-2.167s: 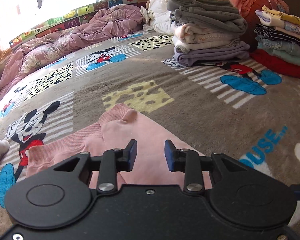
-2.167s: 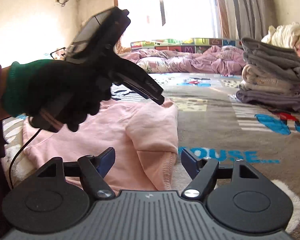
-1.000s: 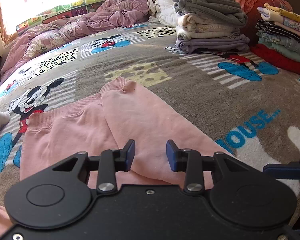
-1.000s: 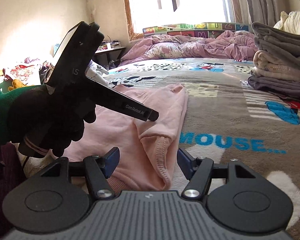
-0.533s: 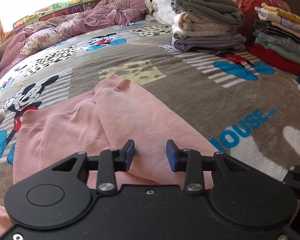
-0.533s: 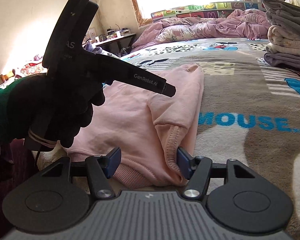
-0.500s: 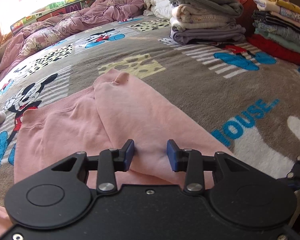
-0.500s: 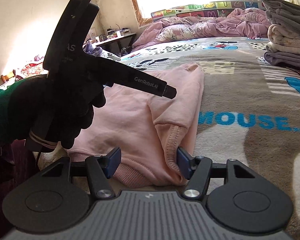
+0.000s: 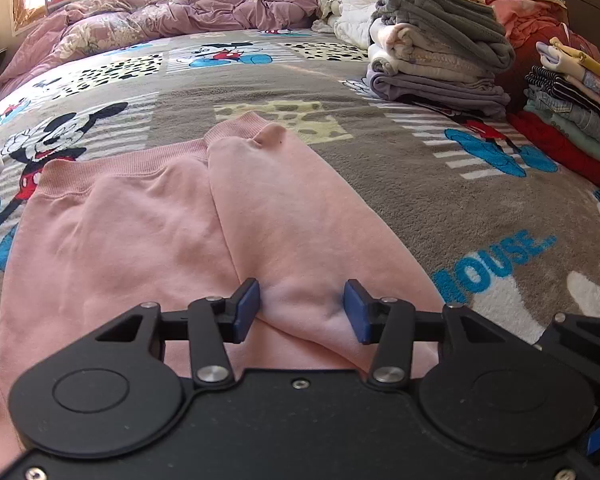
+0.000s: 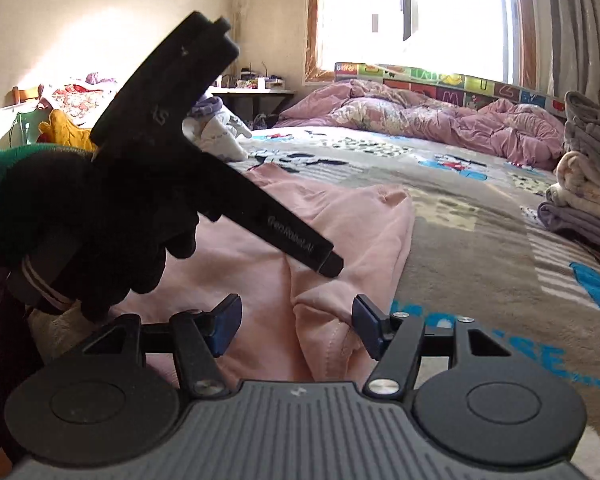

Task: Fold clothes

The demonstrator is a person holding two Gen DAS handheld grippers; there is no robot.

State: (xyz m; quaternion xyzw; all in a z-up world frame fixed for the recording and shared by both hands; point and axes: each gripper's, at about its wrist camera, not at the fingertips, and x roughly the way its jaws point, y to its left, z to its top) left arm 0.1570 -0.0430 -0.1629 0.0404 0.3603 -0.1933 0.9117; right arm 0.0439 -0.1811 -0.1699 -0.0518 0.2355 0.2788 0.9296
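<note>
- Nearest the lenses: both tools down at near edge of soft pink fleece sweatshirt, spread on grey cartoon-print plush blanket.
- Left gripper: jaws opening, blue pads astride a raised pink fold, not pinching it; released.
- Right gripper: jaws apart, seamed hem bunch between them, right pad at the cloth, no clamp seen; released.
- Mid: sleeve laid over the body, cuff up by ribbed waistband; first fold looks done. Left to do, prob: other side in, halving, onto a pile.
- Far: tall stack of folded grey, cream & lilac knits, lower stack of mixed folded garments; so well into the batch, by my guess.
- Rumpled mauve duvet at far edge.
- Left view only: whole sleeve lie, both stacks.
- Right view only: black-gloved hand w/ left tool, bright window, cluttered side table.
</note>
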